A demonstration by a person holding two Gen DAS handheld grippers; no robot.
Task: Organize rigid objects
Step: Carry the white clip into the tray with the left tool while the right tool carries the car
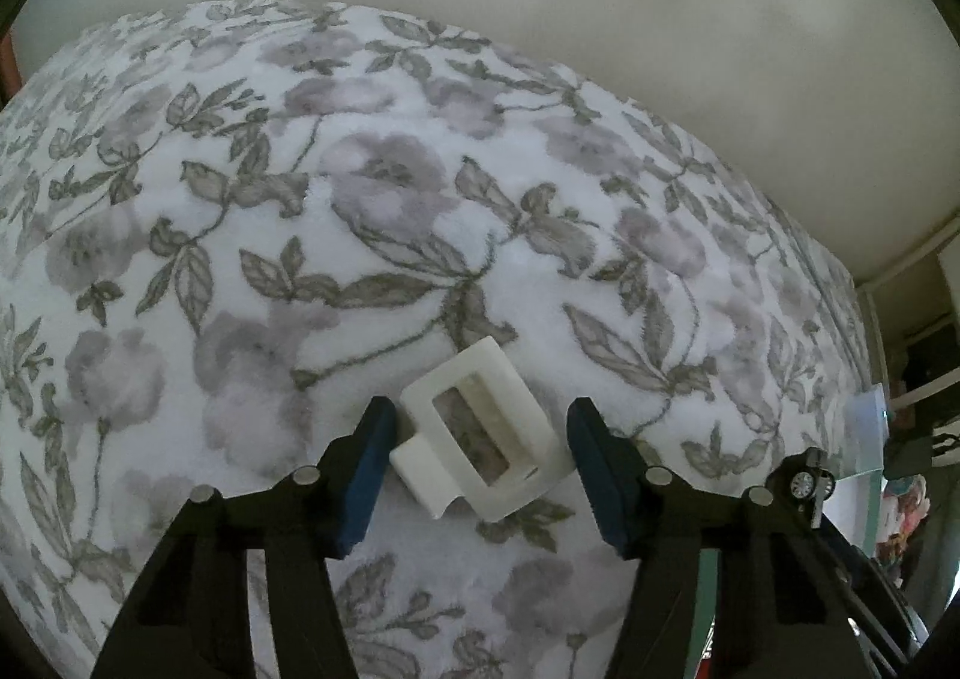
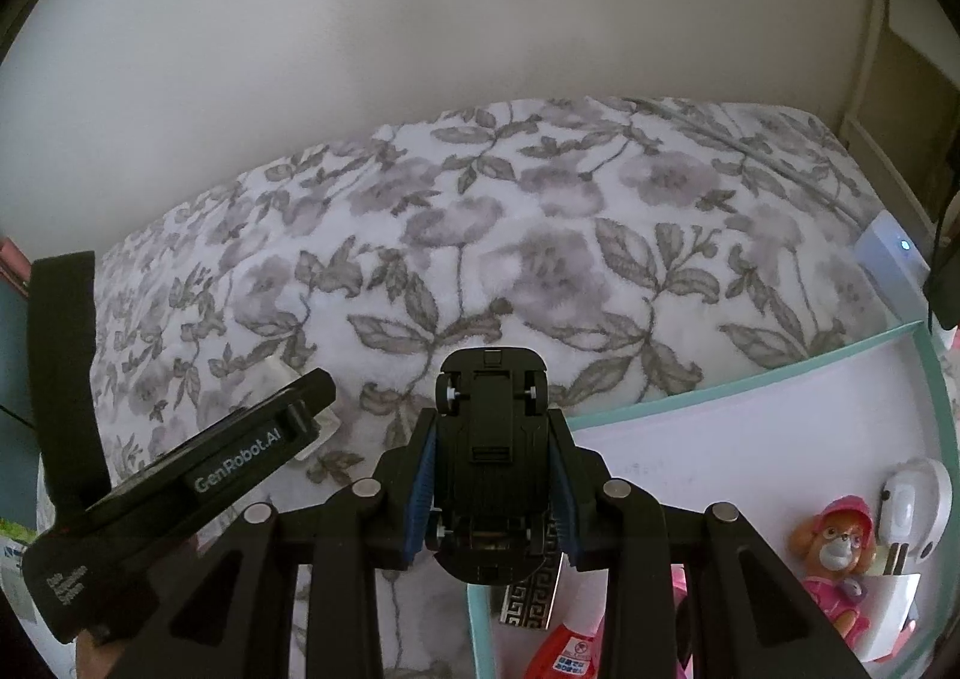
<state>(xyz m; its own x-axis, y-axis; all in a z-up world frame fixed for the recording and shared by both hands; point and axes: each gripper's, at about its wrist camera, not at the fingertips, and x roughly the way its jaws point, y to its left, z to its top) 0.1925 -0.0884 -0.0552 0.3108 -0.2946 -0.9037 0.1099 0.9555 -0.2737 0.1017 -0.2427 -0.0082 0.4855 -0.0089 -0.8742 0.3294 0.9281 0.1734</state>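
A white plastic frame-shaped piece (image 1: 480, 430) lies flat on the floral blanket (image 1: 360, 199). My left gripper (image 1: 477, 478) is open, its blue pads on either side of the piece and apart from it. My right gripper (image 2: 491, 490) is shut on a black toy car (image 2: 491, 439), held underside up above the edge of a white box with a mint rim (image 2: 750, 379). The left gripper's black body (image 2: 198, 475) shows in the right wrist view, with the white piece (image 2: 321, 430) partly hidden behind it.
The box holds a pink dog figure (image 2: 837, 553), a white device (image 2: 909, 505), a red packet (image 2: 567, 652) and a patterned silver item (image 2: 531, 595). A white gadget with a blue light (image 2: 894, 259) lies at the blanket's right edge. A wall stands behind the bed.
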